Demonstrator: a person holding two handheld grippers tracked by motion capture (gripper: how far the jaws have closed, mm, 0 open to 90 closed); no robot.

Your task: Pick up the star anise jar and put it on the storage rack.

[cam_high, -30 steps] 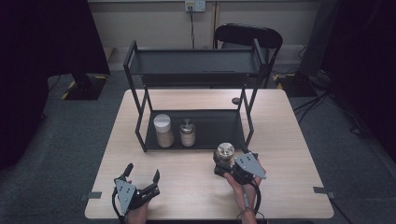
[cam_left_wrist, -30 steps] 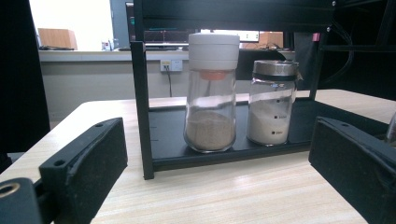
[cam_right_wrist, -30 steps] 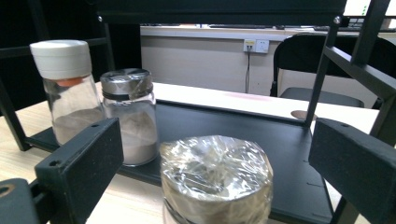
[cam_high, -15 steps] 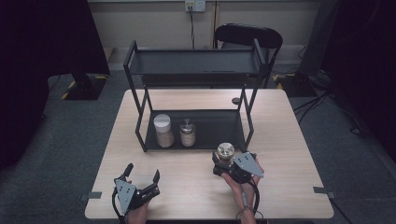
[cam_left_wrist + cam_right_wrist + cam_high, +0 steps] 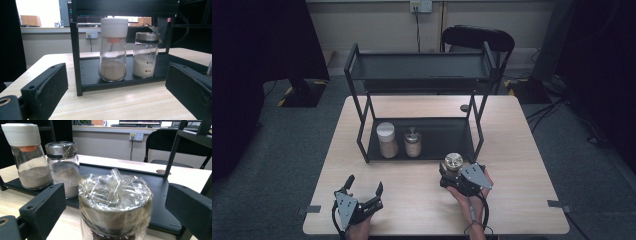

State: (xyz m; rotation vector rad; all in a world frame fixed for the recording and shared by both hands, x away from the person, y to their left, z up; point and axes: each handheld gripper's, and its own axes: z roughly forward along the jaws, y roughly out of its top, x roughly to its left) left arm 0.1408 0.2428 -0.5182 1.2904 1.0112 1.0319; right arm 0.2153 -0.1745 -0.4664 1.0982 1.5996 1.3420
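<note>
The left gripper rests low at the table's near edge, well short of the black rack and to its left, its jaws spread wide on nothing. Right of it the right gripper sits just before the rack's front rail, jaws open either side of the foil-topped jar — standing on the wooden table, not clamped. On the rack's lower shelf stand a white-capped shaker and a metal-lidded jar; a black chair is behind the rack.

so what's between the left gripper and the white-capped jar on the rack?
Bare tabletop, then the rack front rail. In the left gripper view nothing stands between the left gripper and the white-capped jar.
</note>
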